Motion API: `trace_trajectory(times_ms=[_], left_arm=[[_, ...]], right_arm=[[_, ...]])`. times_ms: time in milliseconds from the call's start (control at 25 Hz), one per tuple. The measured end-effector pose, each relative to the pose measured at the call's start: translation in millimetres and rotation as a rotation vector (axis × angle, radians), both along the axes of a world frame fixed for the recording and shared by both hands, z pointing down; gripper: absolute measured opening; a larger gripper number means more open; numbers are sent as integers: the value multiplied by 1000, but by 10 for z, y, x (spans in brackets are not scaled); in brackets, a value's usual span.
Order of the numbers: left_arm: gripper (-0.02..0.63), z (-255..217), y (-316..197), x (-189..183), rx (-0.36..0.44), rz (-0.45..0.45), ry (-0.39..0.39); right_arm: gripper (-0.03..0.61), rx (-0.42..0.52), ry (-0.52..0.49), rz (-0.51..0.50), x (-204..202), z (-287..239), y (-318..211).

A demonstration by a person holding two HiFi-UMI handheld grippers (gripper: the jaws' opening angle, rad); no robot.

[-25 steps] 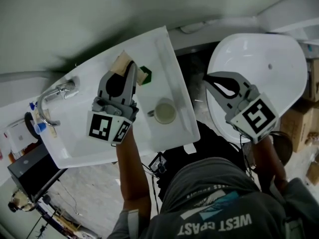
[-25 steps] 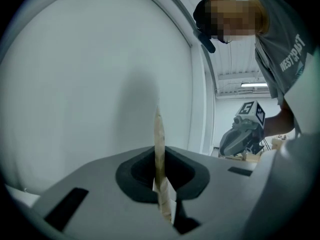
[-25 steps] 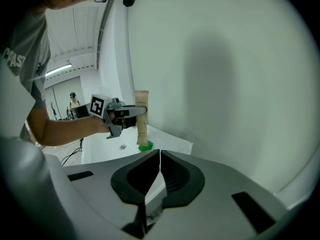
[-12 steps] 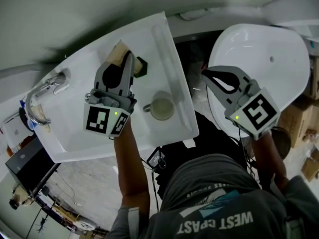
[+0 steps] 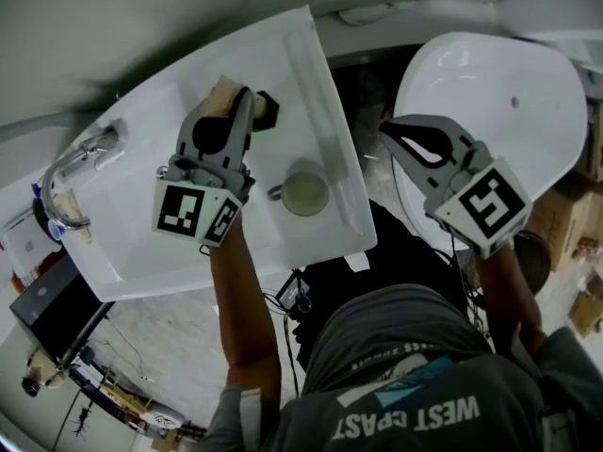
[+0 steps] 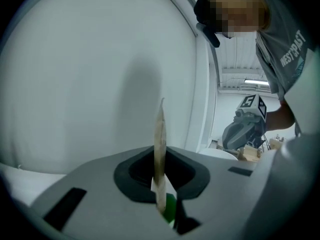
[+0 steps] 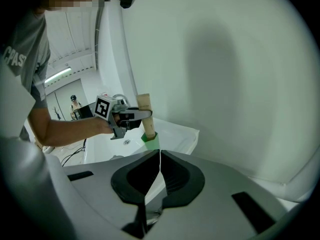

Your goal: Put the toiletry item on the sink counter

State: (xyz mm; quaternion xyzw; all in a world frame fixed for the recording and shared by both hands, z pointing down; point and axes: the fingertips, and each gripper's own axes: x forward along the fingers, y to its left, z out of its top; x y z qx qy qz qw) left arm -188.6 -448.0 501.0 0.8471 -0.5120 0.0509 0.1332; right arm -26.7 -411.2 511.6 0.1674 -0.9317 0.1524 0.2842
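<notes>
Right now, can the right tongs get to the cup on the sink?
Probably yes. The right tongs hang empty and shut over the white bowl, and nothing stands between them and the cup. They would need to open first.

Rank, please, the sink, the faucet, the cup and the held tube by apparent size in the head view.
1. The sink, by far the largest.
2. The faucet, thin but long.
3. The cup.
Unranked: the tube. The jaws of the left gripper are shut on it and cover part of it.
</notes>
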Motion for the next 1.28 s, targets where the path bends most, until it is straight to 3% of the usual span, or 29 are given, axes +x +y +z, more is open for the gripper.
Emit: trace_trajectory(times_ms=[520,1280], left_arm=[[41,-101,145,26,-19,42,-10],[72,-900,586,-159,76,30,-112]], right_arm=[[32,21,-22,3,-59,-170,109],[31,108,-57,-24,-227,-654,429]])
